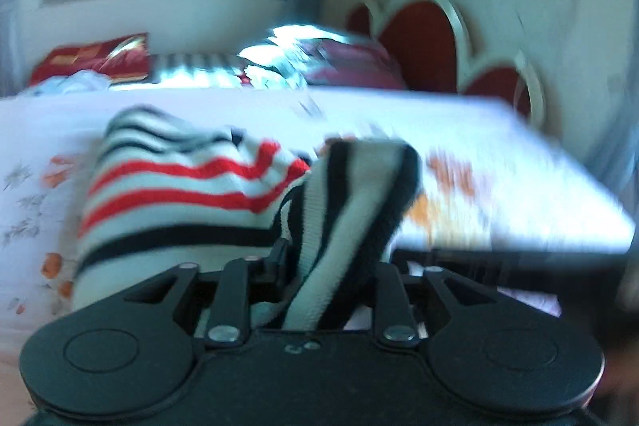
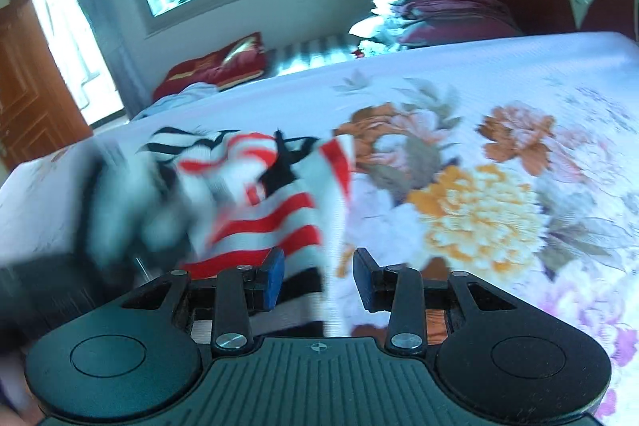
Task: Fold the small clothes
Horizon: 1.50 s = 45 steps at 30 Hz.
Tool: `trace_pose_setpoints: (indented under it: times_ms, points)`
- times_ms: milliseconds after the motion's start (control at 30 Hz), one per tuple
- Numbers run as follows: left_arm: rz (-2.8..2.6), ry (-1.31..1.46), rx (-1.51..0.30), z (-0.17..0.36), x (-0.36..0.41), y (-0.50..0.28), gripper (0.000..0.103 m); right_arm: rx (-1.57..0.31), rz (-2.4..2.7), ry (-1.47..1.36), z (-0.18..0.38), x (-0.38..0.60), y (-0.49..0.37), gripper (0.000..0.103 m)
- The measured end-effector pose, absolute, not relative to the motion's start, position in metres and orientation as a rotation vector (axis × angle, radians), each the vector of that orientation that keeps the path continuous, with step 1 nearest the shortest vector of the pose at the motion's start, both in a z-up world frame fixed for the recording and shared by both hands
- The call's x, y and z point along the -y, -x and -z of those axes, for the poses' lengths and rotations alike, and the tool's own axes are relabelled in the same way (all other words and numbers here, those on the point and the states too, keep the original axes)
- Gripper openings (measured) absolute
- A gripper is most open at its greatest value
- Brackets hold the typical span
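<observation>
Striped knit garment (image 1: 191, 194) (white with red and black stripes) lies bunched on the floral bedsheet (image 2: 479, 154), at 11 o'clock from the right gripper (image 2: 319, 276). Left gripper (image 1: 331, 266): a fold of the striped knit runs up between its fingers and hides the pads, so cannot tell if it is pinched or just draped there; likely lifted to carry an edge over for a fold. Right gripper: jaws partly open, blue pads (image 2: 275, 276) clear; a cloth edge hangs in the gap nearer the left pad, not gripped. Probably positioned to catch the opposite corner. Fold looks early, garment crumpled. Heavy blur. Pillows (image 2: 223, 62) at 11 o'clock, far side.
</observation>
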<state>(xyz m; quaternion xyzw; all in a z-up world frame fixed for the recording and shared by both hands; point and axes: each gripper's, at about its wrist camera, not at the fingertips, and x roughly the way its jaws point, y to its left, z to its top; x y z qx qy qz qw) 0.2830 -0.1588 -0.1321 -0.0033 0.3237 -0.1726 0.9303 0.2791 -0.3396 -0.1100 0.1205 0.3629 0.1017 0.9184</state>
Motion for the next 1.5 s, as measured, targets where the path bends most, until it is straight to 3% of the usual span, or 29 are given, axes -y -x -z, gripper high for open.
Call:
trace_pose_setpoints:
  times_ms: [33, 167, 500, 567, 600, 767, 800, 833, 933, 1233, 1500]
  points:
    - [0.356, -0.051, -0.668, 0.136, 0.164, -0.277, 0.030, -0.741, -0.212, -0.263, 0.108, 0.345, -0.278, 0.038]
    - [0.411, -0.116, -0.646, 0.134, 0.161, -0.249, 0.063, -0.725, -0.256, -0.345, 0.096, 0.354, -0.280, 0.038]
    - [0.282, 0.052, -0.623, 0.093, 0.079, -0.218, 0.063, -0.857, -0.389, -0.502, 0.112, 0.332, -0.327, 0.039]
    - [0.225, 0.079, -0.628, 0.091, 0.061, -0.220, 0.063, -0.881, -0.405, -0.561, 0.117, 0.334, -0.337, 0.048]
    - [0.196, 0.086, -0.633, 0.091, 0.053, -0.223, 0.062, -0.895, -0.410, -0.573, 0.119, 0.333, -0.341, 0.059]
    - [0.122, 0.136, -0.652, 0.092, 0.027, -0.236, 0.062, -0.909, -0.433, -0.491, 0.119, 0.317, -0.356, 0.060]
    - [0.119, 0.140, -0.655, 0.091, 0.025, -0.240, 0.062, -0.906, -0.432, -0.472, 0.119, 0.314, -0.357, 0.049]
    - [0.118, 0.142, -0.656, 0.089, 0.024, -0.240, 0.062, -0.908, -0.433, -0.453, 0.119, 0.310, -0.358, 0.030]
    - [0.122, 0.150, -0.675, 0.090, 0.023, -0.249, 0.062, -0.895, -0.445, -0.455, 0.118, 0.307, -0.353, 0.022]
    - [0.177, 0.158, -0.662, 0.095, 0.044, -0.276, 0.062, -0.645, -0.404, -0.244, 0.076, 0.308, -0.312, 0.018]
    - [0.230, 0.147, -0.703, 0.114, 0.064, -0.281, 0.063, -0.742, -0.302, -0.326, 0.126, 0.337, -0.309, 0.018]
